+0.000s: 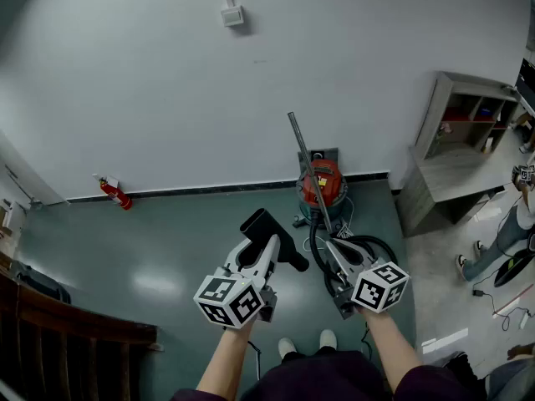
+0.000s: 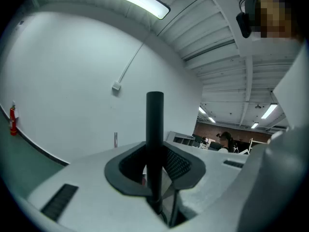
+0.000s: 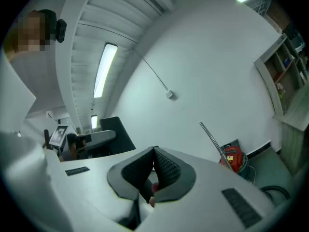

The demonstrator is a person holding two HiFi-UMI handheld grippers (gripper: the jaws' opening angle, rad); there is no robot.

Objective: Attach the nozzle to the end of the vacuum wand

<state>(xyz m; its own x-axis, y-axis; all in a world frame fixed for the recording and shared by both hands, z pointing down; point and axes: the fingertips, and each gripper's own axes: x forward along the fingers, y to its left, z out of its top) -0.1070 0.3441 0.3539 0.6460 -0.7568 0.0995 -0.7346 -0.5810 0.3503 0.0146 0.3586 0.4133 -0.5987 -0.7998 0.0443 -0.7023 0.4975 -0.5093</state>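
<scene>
In the head view my left gripper (image 1: 269,246) is shut on a black nozzle (image 1: 261,223) held across its jaws above the green floor. The left gripper view shows that nozzle (image 2: 155,124) standing upright, clamped between the pads of my left gripper (image 2: 155,170). My right gripper (image 1: 328,246) is shut with nothing in it; its pads (image 3: 166,166) meet. Beyond it a red canister vacuum (image 1: 323,182) stands by the wall. Its metal wand (image 1: 306,159) leans up and to the left, bare end uppermost. The vacuum (image 3: 232,156) and wand (image 3: 212,137) lie right of my right gripper (image 3: 154,152).
A black hose (image 1: 368,246) coils on the floor beside the vacuum. A grey shelf unit (image 1: 462,144) stands at the right, with another person (image 1: 514,224) near it. A fire extinguisher (image 1: 115,193) sits at the wall's foot on the left. Dark wooden furniture (image 1: 58,324) fills the lower left.
</scene>
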